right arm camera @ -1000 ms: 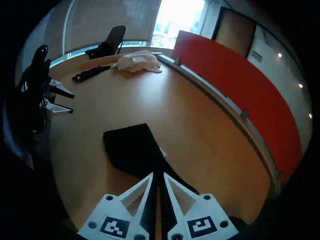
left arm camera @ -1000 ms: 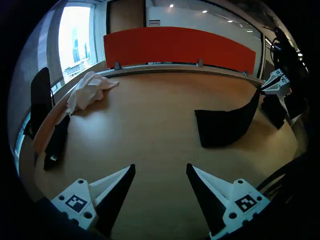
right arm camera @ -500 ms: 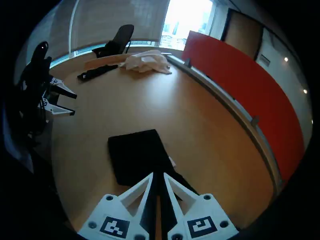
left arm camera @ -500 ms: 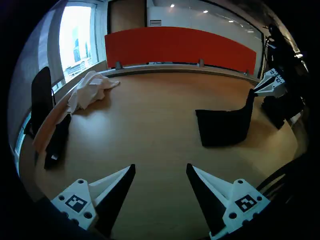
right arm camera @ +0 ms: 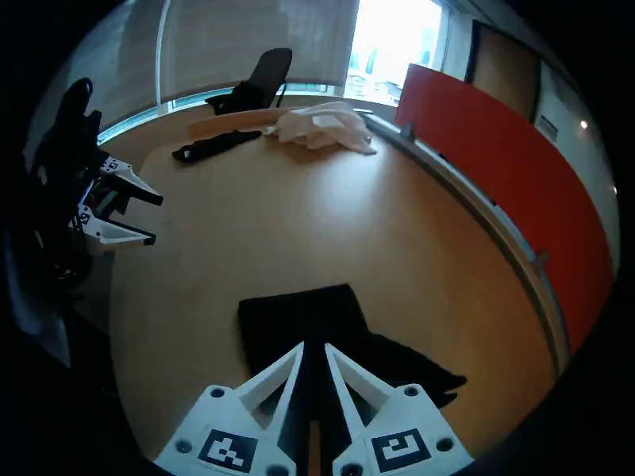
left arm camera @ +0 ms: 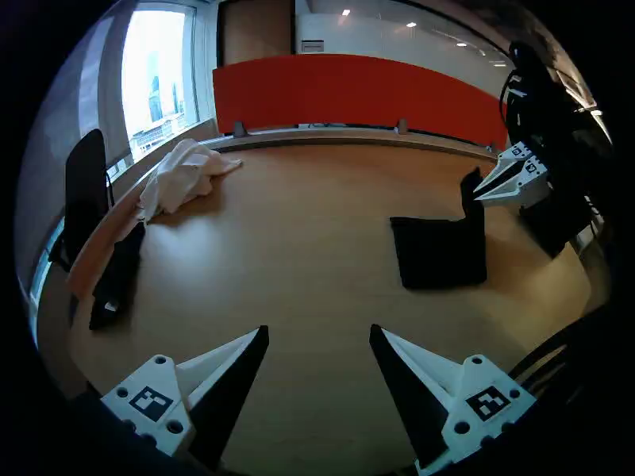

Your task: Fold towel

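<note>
A black towel (left arm camera: 436,252) lies on the wooden table (left arm camera: 302,238), right of centre in the left gripper view. Its far right edge is lifted off the table, and my right gripper (left arm camera: 475,184) is shut on that edge above the flat part. In the right gripper view the right gripper (right arm camera: 313,349) has its fingers nearly together, with the black towel (right arm camera: 305,317) pinched between them and spreading out in front. My left gripper (left arm camera: 317,329) hovers open over bare table, well short of the towel. It is also in the right gripper view as the left gripper (right arm camera: 157,218), open at the table's left edge.
A crumpled white towel (left arm camera: 182,173) lies at the far left of the table, with a dark cloth (left arm camera: 117,278) near the table's left edge. A black chair (left arm camera: 79,194) stands beyond that edge. A red partition (left arm camera: 357,87) runs along the table's far side.
My right gripper has carried the towel's lifted edge inward over the flat part, so the raised flap is shorter and steeper. The left gripper has stayed open and in place.
</note>
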`<state>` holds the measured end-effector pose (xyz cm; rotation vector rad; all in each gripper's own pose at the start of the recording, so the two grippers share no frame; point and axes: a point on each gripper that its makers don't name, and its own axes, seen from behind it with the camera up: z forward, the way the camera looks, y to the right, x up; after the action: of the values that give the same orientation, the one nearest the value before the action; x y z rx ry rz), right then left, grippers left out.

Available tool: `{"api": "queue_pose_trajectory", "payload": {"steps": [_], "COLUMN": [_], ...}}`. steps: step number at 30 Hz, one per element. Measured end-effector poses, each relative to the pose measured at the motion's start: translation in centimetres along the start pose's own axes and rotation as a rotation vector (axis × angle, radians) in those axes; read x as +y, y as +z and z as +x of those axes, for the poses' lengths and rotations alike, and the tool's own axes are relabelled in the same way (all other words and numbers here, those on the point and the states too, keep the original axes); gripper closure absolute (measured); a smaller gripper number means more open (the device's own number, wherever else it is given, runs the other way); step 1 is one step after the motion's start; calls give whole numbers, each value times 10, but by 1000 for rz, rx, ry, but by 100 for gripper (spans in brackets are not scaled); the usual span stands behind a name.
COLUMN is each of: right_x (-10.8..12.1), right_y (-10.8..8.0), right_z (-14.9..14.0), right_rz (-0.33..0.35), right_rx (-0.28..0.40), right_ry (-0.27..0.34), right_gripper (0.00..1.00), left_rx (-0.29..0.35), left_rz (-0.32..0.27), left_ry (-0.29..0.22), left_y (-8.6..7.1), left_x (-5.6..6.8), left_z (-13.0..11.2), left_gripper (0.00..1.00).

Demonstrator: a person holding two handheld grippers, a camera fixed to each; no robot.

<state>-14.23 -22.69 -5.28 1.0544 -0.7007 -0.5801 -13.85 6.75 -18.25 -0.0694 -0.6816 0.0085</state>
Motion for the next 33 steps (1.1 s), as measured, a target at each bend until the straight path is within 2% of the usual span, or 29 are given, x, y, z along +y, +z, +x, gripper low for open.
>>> {"api": "queue_pose_trajectory", "payload": {"steps": [9, 18, 22, 24, 28, 30, 33], "right_x": [-24, -30, -34, -37, -41, -42, -43], "right_y": [38, 46, 51, 54, 59, 61, 62], "right_z": [-1, -8, -11, -12, -15, -17, -20], "right_rz": [61, 80, 92, 98, 103, 100, 99], "right_rx": [-23, -41, -49, -54, -63, -66, -74], "right_ry": [4, 14, 14, 13, 14, 17, 24], "right_gripper": [97, 96, 92, 82, 42, 33, 33], "left_rx": [-3, -7, -9, -10, -10, -10, -10], "left_rz": [19, 22, 20, 20, 22, 24, 24], "left_ry": [-16, -21, -19, -18, -18, -19, -21], "left_y": [-6, -7, -7, -7, -8, -8, -9], "left_x": [-9, -14, -14, -14, -15, -16, -17], "left_z": [-6, -9, -10, -11, -10, -10, -11], "left_gripper": [6, 6, 6, 6, 6, 6, 6]}}
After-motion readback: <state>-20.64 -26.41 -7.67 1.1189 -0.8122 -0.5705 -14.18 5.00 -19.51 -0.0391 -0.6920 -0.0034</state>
